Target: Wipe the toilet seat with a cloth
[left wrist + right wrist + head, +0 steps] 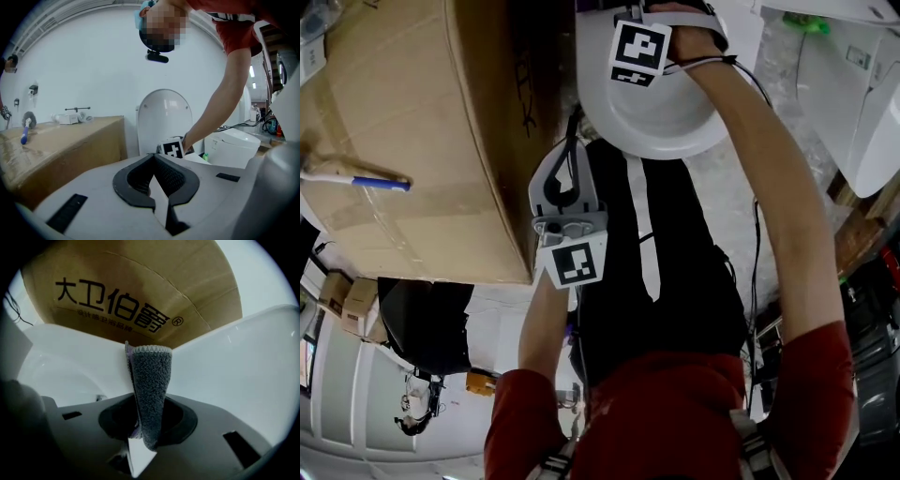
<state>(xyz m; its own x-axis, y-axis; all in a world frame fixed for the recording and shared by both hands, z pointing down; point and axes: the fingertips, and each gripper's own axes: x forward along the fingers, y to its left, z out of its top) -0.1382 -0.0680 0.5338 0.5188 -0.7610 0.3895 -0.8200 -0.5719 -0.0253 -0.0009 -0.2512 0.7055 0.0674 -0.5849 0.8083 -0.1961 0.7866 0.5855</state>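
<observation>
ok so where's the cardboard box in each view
Head view: cardboard box fills the upper left.
Left gripper view: cardboard box at the left, beside the toilet.
Right gripper view: cardboard box across the top, printed side showing.
Shared landmark: the white toilet, next to the box in all three.

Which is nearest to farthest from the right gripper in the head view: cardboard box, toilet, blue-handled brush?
1. toilet: right under the right gripper, top centre.
2. cardboard box: to the gripper's left.
3. blue-handled brush: far left, lying on the box top.
</observation>
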